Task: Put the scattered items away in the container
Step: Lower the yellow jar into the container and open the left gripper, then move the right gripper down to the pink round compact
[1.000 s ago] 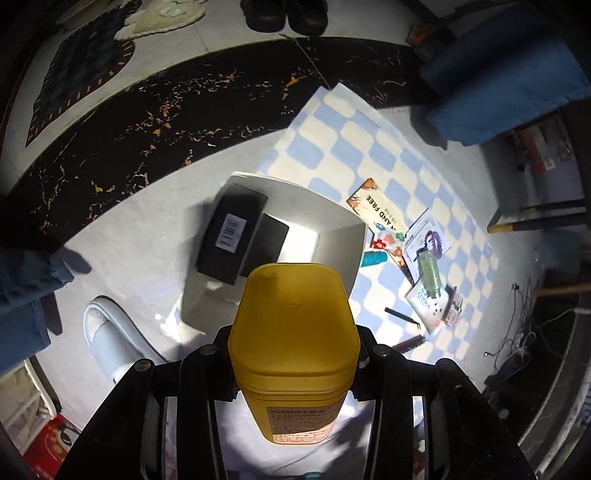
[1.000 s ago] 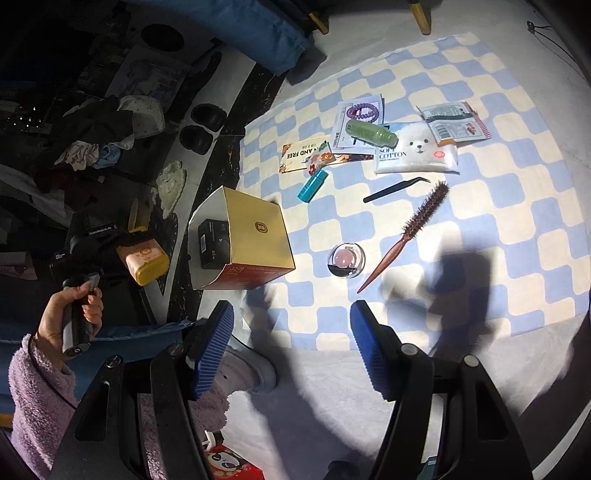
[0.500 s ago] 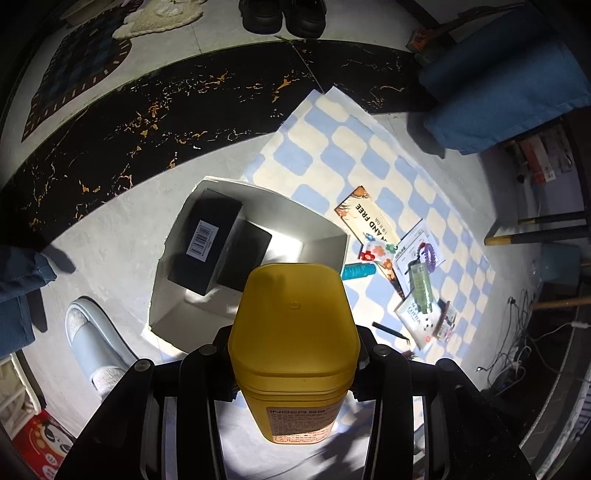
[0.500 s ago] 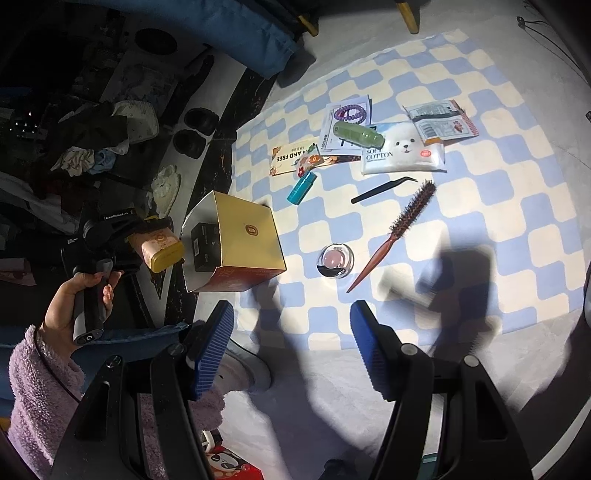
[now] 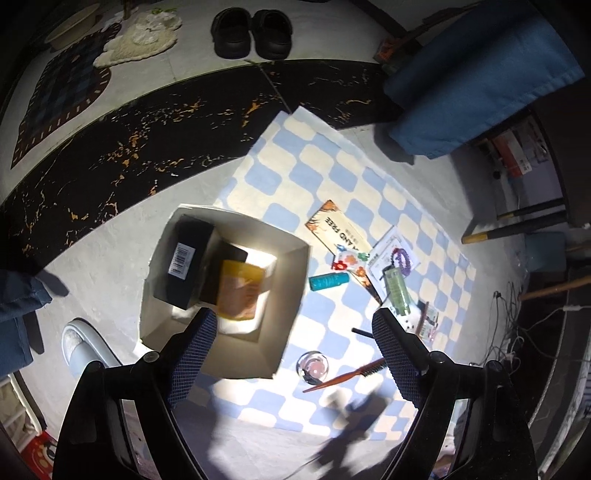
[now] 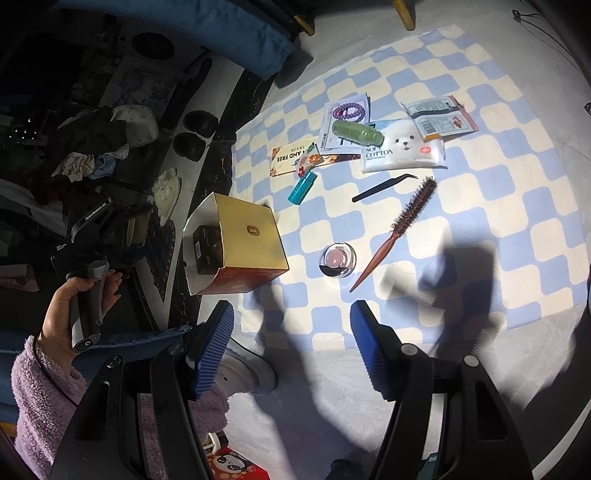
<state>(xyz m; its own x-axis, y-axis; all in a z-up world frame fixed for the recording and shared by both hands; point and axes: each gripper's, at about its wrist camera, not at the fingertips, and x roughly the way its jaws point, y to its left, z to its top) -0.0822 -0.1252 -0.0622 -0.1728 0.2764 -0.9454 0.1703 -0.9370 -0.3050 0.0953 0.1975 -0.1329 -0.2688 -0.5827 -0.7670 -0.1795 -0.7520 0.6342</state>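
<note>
The open cardboard box (image 5: 284, 295), gold outside (image 6: 251, 232), stands at the edge of the blue-and-cream checked rug (image 5: 332, 177). Inside it lie a black box (image 5: 184, 262) and the yellow bottle (image 5: 240, 291), blurred. My left gripper (image 5: 291, 354) is open and empty, high above the box. My right gripper (image 6: 291, 350) is open and empty above the rug's near edge. Scattered on the rug: a teal tube (image 6: 302, 187), a round hairbrush (image 6: 399, 229), black tweezers (image 6: 384, 187), a clear round compact (image 6: 337, 259), a green bottle (image 6: 356, 133), a cotton pack (image 6: 402, 151).
A card reading "AND FREE" (image 6: 291, 159), a bracelet card (image 6: 347, 110) and a sachet (image 6: 439, 116) also lie on the rug. Black shoes (image 5: 251, 31) and a blue cloth (image 5: 476, 74) lie beyond. A grey slipper (image 5: 79, 343) sits beside the box. Cables (image 5: 517, 332) lie to the right.
My left gripper opened and let go of the yellow bottle, which has dropped into the box. My right gripper stayed open and drifted slightly.
</note>
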